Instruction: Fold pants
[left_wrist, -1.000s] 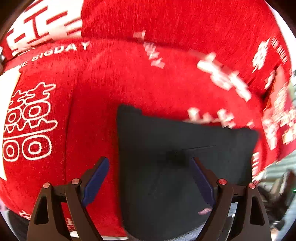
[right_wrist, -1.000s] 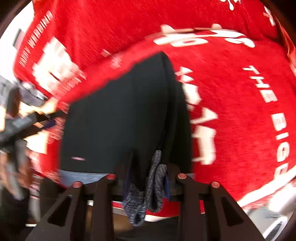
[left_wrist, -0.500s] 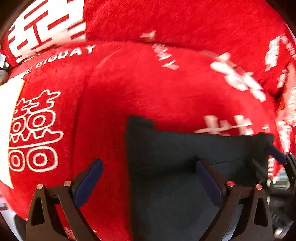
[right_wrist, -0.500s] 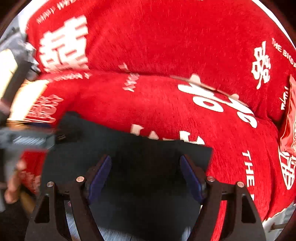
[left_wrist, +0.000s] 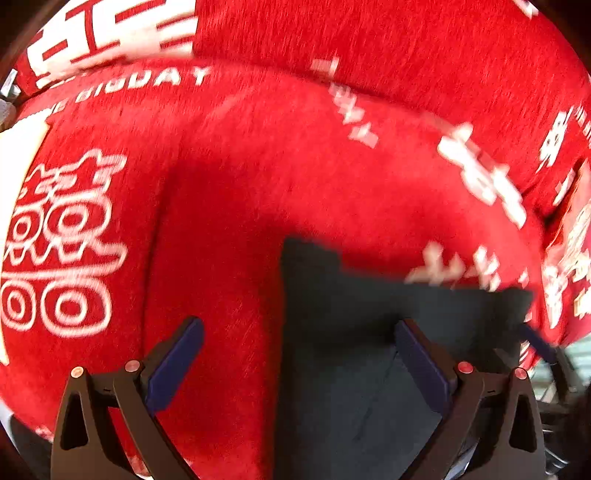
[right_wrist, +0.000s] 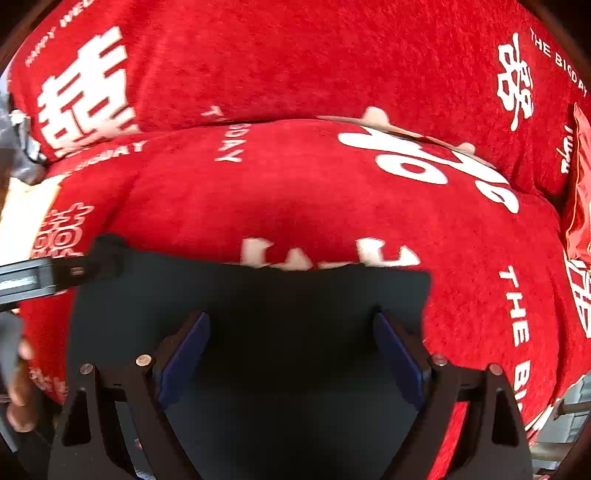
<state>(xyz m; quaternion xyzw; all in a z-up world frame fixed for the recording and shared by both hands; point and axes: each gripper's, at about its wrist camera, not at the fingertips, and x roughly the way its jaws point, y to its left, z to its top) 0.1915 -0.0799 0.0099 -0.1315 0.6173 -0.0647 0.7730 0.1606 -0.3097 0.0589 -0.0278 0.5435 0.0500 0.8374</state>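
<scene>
The black pants (left_wrist: 369, 332) lie folded in a flat rectangle on the red cover, low and right in the left wrist view. My left gripper (left_wrist: 299, 354) stands open across their left edge, one finger over red cloth, the other over the pants, pinching nothing. In the right wrist view the pants (right_wrist: 258, 302) fill the lower middle. My right gripper (right_wrist: 291, 347) hovers over them with jaws opening and nothing pressed between the pads. The left gripper (right_wrist: 55, 277) shows at the pants' far left corner.
A red plush cover (right_wrist: 332, 206) with white characters and lettering drapes the seat and backrest. A red printed cushion or packet (right_wrist: 580, 184) lies at the right edge. A person's hand (right_wrist: 18, 387) shows at lower left. The seat's front edge runs just below the pants.
The right gripper has let go of the bunched grey and black fabric, swung round and opened over the flat pants. The left gripper's jaws have spread wider.
</scene>
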